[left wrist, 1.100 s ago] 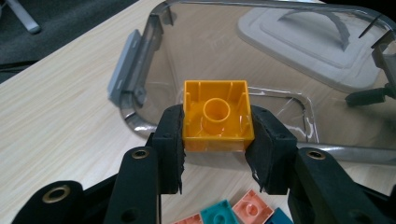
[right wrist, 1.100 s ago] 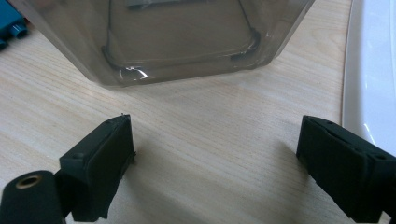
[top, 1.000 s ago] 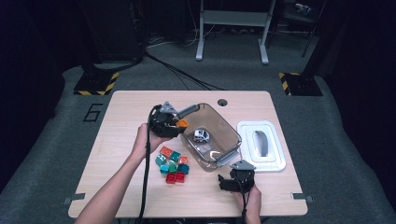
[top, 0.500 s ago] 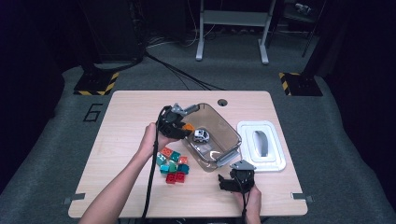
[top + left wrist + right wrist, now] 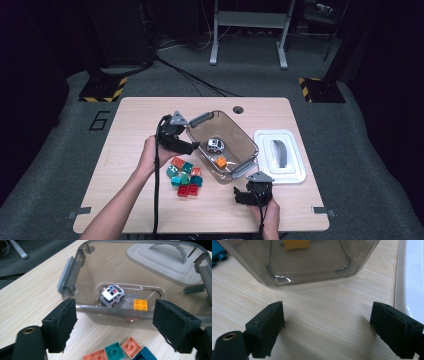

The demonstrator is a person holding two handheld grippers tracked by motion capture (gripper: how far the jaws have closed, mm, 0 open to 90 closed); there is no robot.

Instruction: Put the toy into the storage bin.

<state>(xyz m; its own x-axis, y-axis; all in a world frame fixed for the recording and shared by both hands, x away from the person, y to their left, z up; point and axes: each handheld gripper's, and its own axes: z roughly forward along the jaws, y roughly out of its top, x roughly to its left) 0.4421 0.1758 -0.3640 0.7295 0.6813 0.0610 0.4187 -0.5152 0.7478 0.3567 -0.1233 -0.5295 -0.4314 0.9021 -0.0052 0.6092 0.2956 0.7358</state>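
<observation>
The clear plastic box (image 5: 222,145) is sitting in the middle of the wooden table (image 5: 130,120), turned a little sideways. Lots of bare table is lying open on the far left and along the back edge. The white lid (image 5: 280,156) is lying just beside the box on the right, close to the table's right edge.

The left gripper (image 5: 192,146) is hovering at the near-left wall of the box. Its jaws have just been opening, and they are standing wide apart with nothing between them. The right gripper (image 5: 245,196) is resting near the front edge of the table, jaws spread wide over bare wood, pinching nothing.

The left gripper view is looking over the wall and showing one toy police car (image 5: 112,295) and one orange block (image 5: 140,305) lying side by side on the box floor. The right gripper view is showing the box from low down, with the orange block (image 5: 295,244) peeking through the wall.

In the high view, a pile of loose blocks (image 5: 184,175) is lying just in front of the box, about eight: red, orange and teal.
</observation>
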